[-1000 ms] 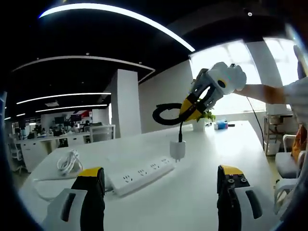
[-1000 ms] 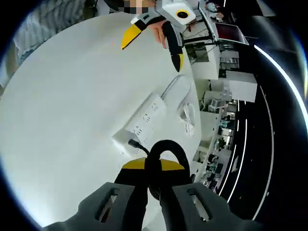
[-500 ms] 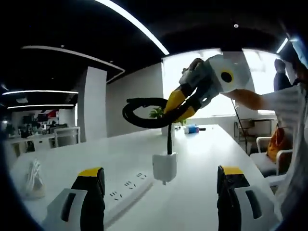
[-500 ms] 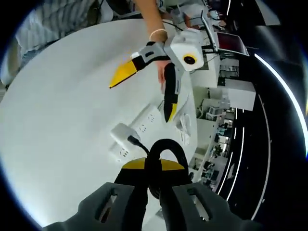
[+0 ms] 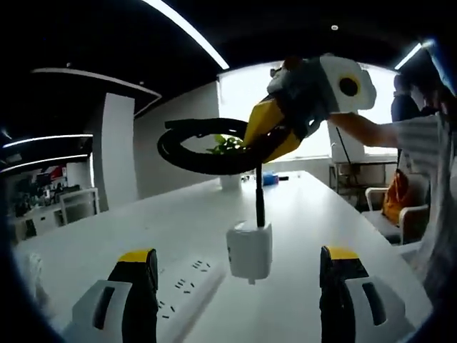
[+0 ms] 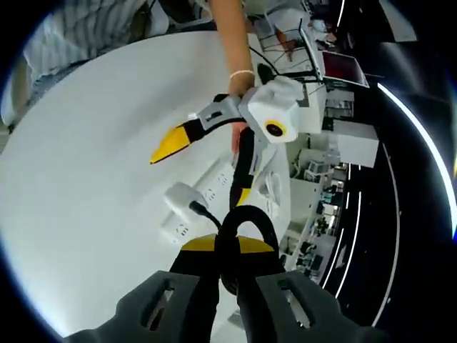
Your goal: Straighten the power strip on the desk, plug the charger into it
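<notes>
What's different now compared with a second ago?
The right hand-held gripper has lifted the charger off the power strip by its black cable; it now dangles above the desk. The left hand-held gripper stays open, holding nothing.

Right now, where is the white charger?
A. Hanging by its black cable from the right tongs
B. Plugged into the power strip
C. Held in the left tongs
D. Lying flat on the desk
A: the charger dangles above the desk on its black cable, which the right tongs pinch.
</notes>
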Demonstrator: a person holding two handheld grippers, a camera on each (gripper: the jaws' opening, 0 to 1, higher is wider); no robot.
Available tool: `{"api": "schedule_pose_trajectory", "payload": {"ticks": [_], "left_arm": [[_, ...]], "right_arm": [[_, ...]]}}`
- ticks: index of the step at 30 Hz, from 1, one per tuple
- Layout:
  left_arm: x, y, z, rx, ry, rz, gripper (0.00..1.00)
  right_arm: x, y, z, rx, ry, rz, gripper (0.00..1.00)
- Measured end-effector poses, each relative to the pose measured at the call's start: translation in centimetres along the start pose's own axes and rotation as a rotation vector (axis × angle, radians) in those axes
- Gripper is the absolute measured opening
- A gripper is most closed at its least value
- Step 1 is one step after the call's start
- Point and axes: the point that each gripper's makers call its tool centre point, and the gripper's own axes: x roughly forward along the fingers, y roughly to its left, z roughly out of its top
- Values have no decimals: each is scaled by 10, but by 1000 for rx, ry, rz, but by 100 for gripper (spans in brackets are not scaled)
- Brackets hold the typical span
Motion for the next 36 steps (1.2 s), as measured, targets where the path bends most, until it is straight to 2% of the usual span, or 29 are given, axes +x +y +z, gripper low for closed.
{"api": "schedule_pose_trajectory", "payload": {"ticks": [2, 11, 17, 23, 30, 32, 34, 35, 36], "left_arm": [[2, 1, 2, -10, -12, -6, 80], [12, -10, -3, -49, 4, -102, 79], [17, -12, -6, -52, 27, -117, 75], [23, -17, -3, -65, 31, -141, 63], [29, -19, -10, -76, 65, -145, 49], [30, -21, -10, -69, 61, -157, 42], [29, -20, -10, -62, 62, -153, 31], [29, -12, -9, -53, 65, -103, 31], [29, -17, -9, -54, 69, -131, 31]], "right_arm": [[-1, 0, 1, 1, -2, 0, 5], [-2, -5, 3, -5, -6, -14, 5], [-2, -5, 6, -19, -2, -12, 5], [-2, -4, 8, -24, -3, -6, 5], [-2, -2, 11, -25, -6, -8, 5], [-2, -2, 13, -23, -11, -10, 5], [-1, -2, 12, -30, -3, -11, 5], [-1, -2, 11, -33, 3, -11, 5], [-1, -2, 10, -34, 4, -9, 5]]}}
